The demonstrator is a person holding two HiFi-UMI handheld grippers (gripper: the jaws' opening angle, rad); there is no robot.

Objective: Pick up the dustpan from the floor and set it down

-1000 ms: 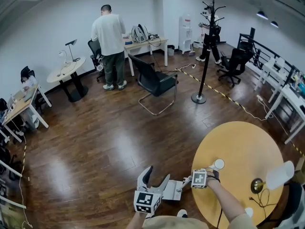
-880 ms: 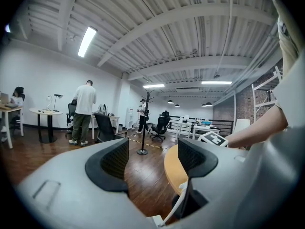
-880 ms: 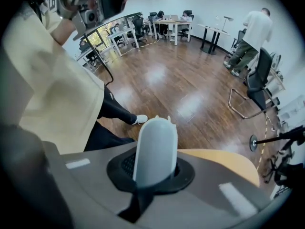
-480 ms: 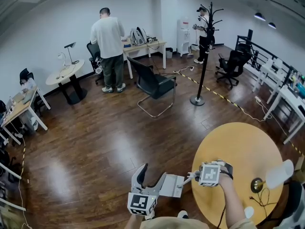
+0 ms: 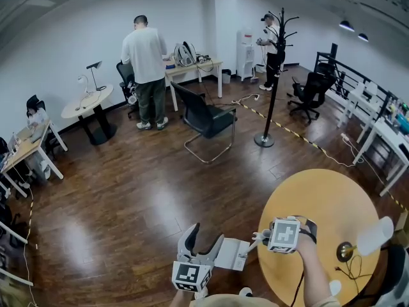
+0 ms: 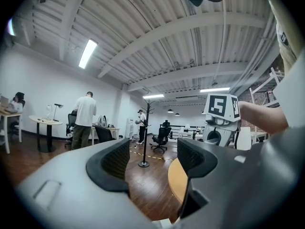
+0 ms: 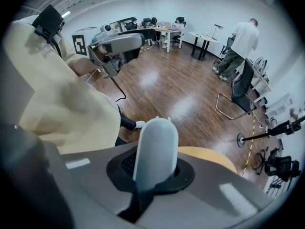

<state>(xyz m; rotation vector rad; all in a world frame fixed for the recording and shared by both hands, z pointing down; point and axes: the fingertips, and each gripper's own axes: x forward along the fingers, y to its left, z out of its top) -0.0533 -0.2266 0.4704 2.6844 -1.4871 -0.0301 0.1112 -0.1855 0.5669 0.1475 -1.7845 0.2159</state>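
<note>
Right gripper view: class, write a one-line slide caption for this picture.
Right gripper shut on the dustpan's pale grey handle, with the yellow table's edge and wooden floor below.

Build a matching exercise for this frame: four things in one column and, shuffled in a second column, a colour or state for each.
Things:
1. left gripper
2. right gripper
3. round table
4. chair in mid-room

Colours or states:
A. black, standing on the wood floor
B. fingers closed on the dustpan handle
C. yellow top
D. fingers apart, nothing between them

Pairs: 1-D, 2-B, 3-C, 4-A
</note>
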